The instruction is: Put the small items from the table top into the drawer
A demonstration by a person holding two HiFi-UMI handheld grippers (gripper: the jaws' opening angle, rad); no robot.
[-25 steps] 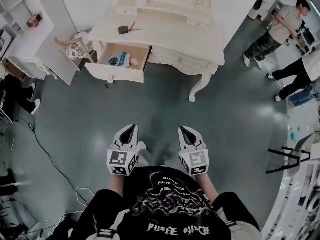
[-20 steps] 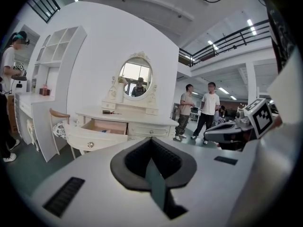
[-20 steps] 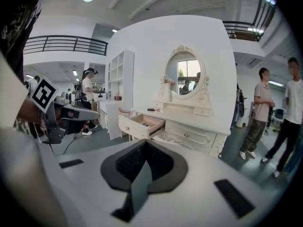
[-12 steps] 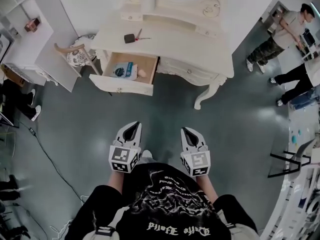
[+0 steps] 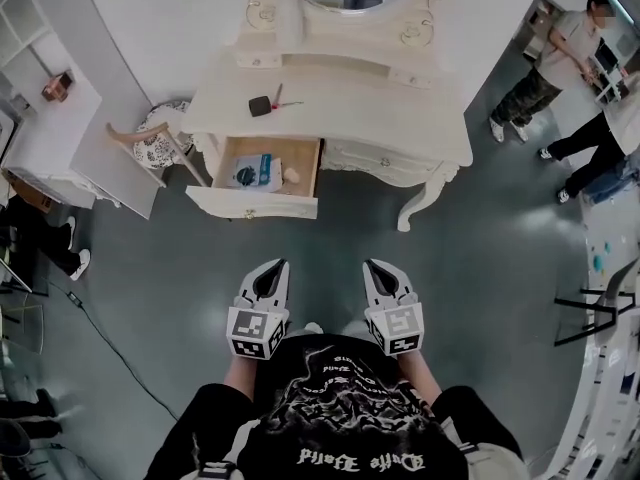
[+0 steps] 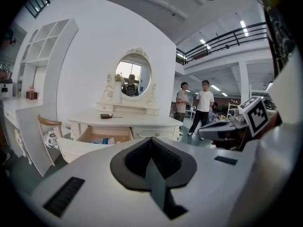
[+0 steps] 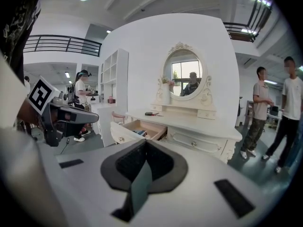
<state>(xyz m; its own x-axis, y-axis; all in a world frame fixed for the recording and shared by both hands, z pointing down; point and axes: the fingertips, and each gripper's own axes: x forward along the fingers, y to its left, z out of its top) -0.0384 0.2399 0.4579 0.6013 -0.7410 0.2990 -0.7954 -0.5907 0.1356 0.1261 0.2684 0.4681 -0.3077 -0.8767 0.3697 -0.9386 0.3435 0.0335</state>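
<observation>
A cream dressing table (image 5: 400, 108) stands ahead across the grey floor. On its top lie a small black item (image 5: 260, 105) and a thin red item (image 5: 281, 98). Its left drawer (image 5: 256, 206) is pulled open and holds a blue packet (image 5: 251, 173) and a small pale thing (image 5: 292, 175). My left gripper (image 5: 281, 265) and right gripper (image 5: 370, 264) are held side by side in front of the person's body, well short of the table, both shut with nothing in them. The left gripper view shows the black item (image 6: 105, 116) and the drawer (image 6: 102, 136); the right gripper view shows the drawer (image 7: 142, 129) too.
A wooden chair (image 5: 150, 140) with a patterned cushion stands left of the drawer. White shelving (image 5: 50, 108) lies further left. Two people (image 5: 560, 58) stand at the right. A cable (image 5: 110, 338) trails over the floor at the left, and a black frame (image 5: 590, 318) stands at the right.
The person has walked towards the dressing table, which now sits nearer and more central in the head view. Both grippers came along, still side by side and shut.
</observation>
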